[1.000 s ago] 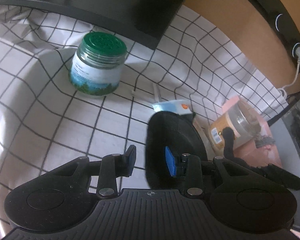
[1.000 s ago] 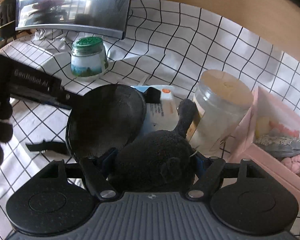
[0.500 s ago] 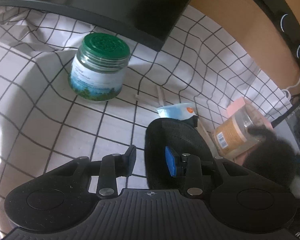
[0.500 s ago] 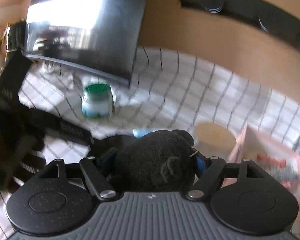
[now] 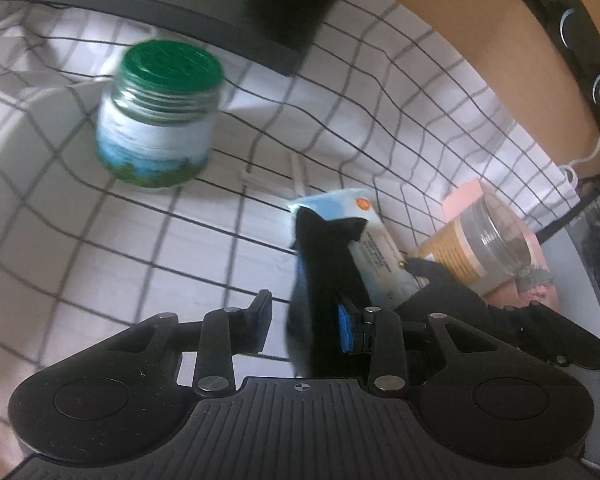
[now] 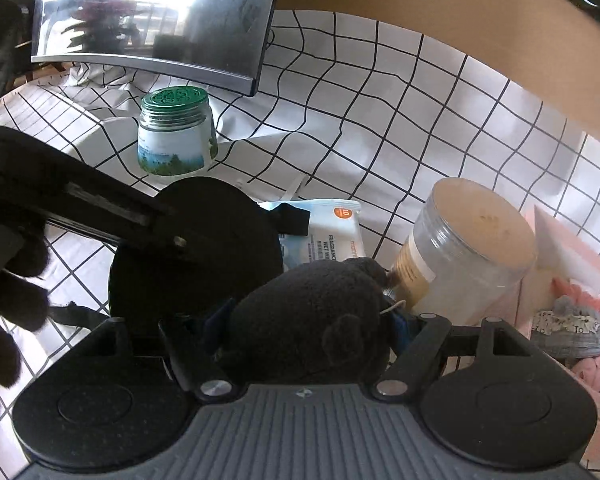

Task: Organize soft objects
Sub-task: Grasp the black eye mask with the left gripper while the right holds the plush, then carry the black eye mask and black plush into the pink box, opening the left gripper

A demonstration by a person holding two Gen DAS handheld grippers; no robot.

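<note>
Checked cloth; right hand-held gripper grips dark plush, face hidden.

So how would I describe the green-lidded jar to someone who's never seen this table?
Start at the white checked tablecloth, below the shiny dark panel standing at the back. The green-lidded jar stands upright just in front of that panel. Unlike the taller tan-lidded jar by the pink box, it is squat, with a landscape-print label.

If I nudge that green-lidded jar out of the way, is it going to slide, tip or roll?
The green-lidded jar stands upright on the checked cloth, squat and wide-based, so it probably slides or drags the cloth rather than tipping. The cloth is wrinkled around it, so a low push may bunch fabric and catch. It looks like glass; if knocked over, its round body would likely roll.
</note>
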